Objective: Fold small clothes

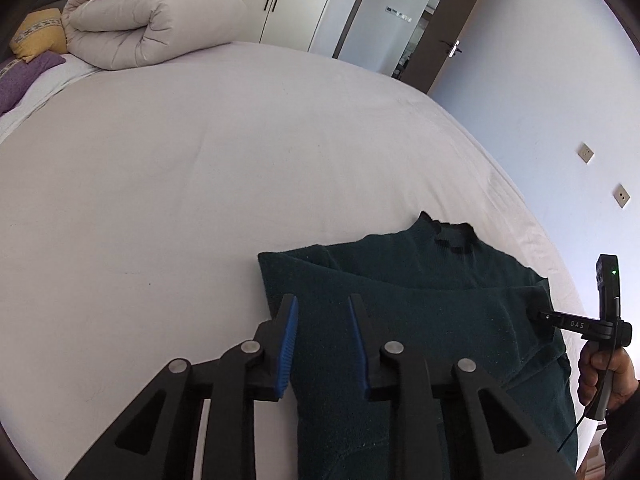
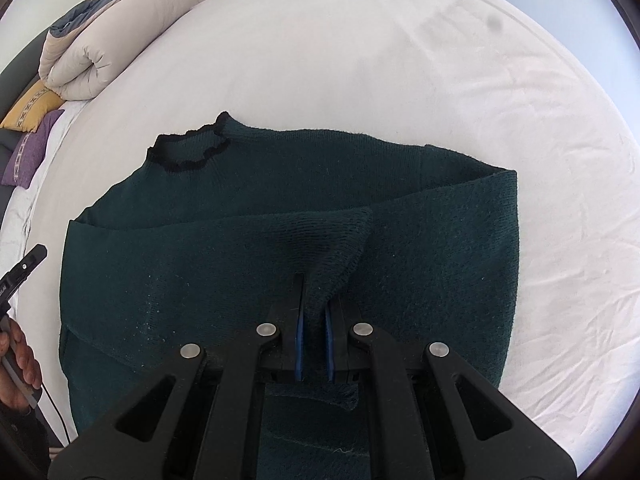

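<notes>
Sweater (image 2: pixel 240 272) on white bed (image 2: pixel 360 60), bedroom

We see both views in soft, even daylight, with only faint shadows. The white bed (image 2: pixel 440 80) is nearly blown out toward its far right edge, while the dark green sweater (image 2: pixel 200 280) loses knit detail. Fisheye bending curves the bed's edges, and black vignetting fills the corners. Focus stays fairly sharp.
</notes>
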Available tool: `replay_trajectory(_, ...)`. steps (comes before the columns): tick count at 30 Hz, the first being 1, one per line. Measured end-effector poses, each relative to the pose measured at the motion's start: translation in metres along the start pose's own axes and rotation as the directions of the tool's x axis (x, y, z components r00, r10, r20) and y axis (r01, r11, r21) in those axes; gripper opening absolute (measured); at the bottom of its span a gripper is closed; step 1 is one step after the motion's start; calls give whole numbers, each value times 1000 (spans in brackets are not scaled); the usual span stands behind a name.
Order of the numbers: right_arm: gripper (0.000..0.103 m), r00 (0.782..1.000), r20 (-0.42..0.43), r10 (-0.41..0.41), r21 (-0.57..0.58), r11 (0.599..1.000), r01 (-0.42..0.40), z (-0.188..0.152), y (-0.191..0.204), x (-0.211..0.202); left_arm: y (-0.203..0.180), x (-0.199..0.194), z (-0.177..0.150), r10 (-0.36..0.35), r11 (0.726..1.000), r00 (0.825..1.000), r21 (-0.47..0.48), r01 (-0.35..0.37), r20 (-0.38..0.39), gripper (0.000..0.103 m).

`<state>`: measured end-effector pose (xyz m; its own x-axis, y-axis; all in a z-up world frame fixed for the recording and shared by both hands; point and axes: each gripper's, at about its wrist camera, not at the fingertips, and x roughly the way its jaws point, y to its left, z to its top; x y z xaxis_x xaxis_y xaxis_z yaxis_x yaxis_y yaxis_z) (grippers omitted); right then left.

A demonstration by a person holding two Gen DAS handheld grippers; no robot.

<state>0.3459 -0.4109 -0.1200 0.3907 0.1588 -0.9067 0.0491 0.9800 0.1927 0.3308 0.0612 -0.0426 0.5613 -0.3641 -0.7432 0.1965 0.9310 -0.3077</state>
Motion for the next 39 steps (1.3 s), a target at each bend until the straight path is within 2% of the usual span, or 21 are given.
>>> replay_trajectory(5, 7, 999, 22, 47, 31, 998, -48, -6, -7, -3, 11, 32, -1, 12, 1000, 998, -18, -13, -67, 27)
replay_trajectory(7, 7, 997, 30, 68, 36, 997, -69, -8, -11, -1, 26, 49, -2, 4, 998, 994, -65, -10, -105, 15)
replay_trajectory(9, 7, 995, 35, 94, 54, 994, -96, -8, -16, 2, 40, 57, -1, -31, 992, 994, -122, 19, -103, 9)
replay_trajectory(12, 7, 990, 42, 132, 79, 988, -135, -8, -23, 6, 47, 61, 8, -56, 987, 993, -154, 40, -102, 8)
replay_trajectory(17, 7, 985, 54, 162, 98, 981, -166, -7, -26, 9, 45, 67, 15, -84, 987, 991, -148, 67, -107, 8)
replay_trajectory(22, 7, 977, 74, 201, 138, 968, -210, -10, -30, 10, 57, 60, 7, -153, 961, 982, -247, 123, -106, 8)
replay_trajectory(24, 7, 973, 93, 212, 141, 964, -223, -14, -31, 9, 47, 48, -3, -143, 969, 984, -220, 117, -104, 12)
replay_trajectory(25, 7, 972, 101, 213, 139, 964, -226, -17, -31, 8, 40, 40, -8, -141, 975, 985, -186, 120, -99, 20)
replay_trajectory(26, 7, 970, 109, 216, 140, 963, -230, -19, -31, 7, 31, 33, -15, -124, 983, 987, -144, 110, -97, 24)
replay_trajectory(30, 8, 964, 133, 229, 173, 953, -250, -26, -36, 2, 4, 17, -48, -1, 1000, 994, 29, 4, -109, 28)
replay_trajectory(33, 9, 967, 136, 215, 178, 955, -238, -31, -39, -3, -6, 5, -71, 28, 994, 994, 108, -17, -108, 31)
replay_trajectory(39, 11, 974, 142, 177, 168, 965, -200, -46, -52, -21, -7, -33, -118, 70, 989, 991, 140, -54, -114, 39)
